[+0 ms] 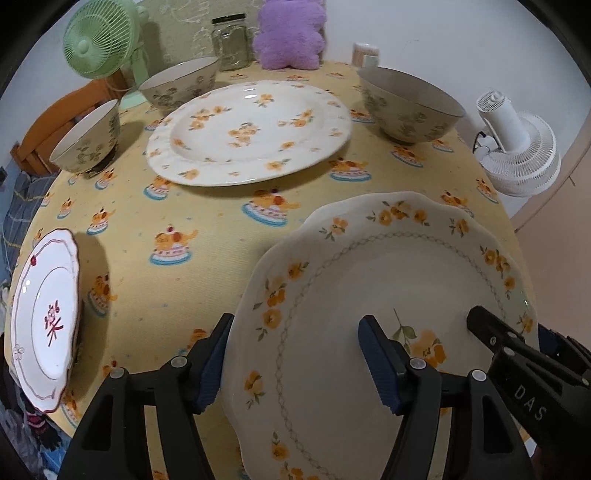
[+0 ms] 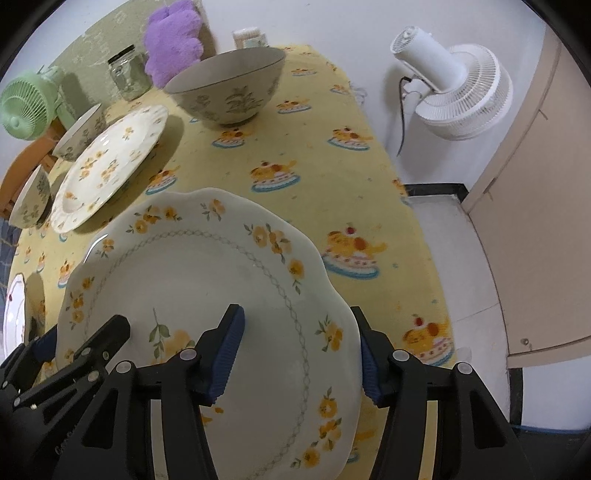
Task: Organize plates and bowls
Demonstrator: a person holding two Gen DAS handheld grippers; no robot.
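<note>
Scalloped plate [image 1: 388, 295] with orange flowers lay at the near edge of the table [image 1: 207, 236], at about 5 o'clock in the left wrist view and 6 o'clock in the right. Both grippers were at it from opposite sides.

Left gripper [image 1: 295, 358]: fingers spread, straddling the plate's left rim, one blue pad [image 1: 212, 365] outside the rim, the other over the plate's face. Whether the pads touched the china could not be told.

Right gripper [image 2: 301, 354]: fingers likewise spread across the plate's right rim, one pad [image 2: 227, 354] over the face, the other outside the edge. Contact not clear either.

Large round plate [image 1: 247, 129] with orange flowers sat flat at 12 o'clock in the left view. A floral bowl [image 1: 410, 107] stood at 1 o'clock, apart from it. Two more bowls, one at 11 o'clock [image 1: 181, 85] and one at 10 o'clock [image 1: 86, 142]. Small red-trimmed plate [image 1: 44, 317] at 8 o'clock near the table edge.

Behind the table: green fan [image 1: 98, 38], glass jar [image 1: 231, 42], purple plush [image 1: 290, 33]. White fan [image 2: 456, 85] stood off the table at 1 o'clock in the right view.
</note>
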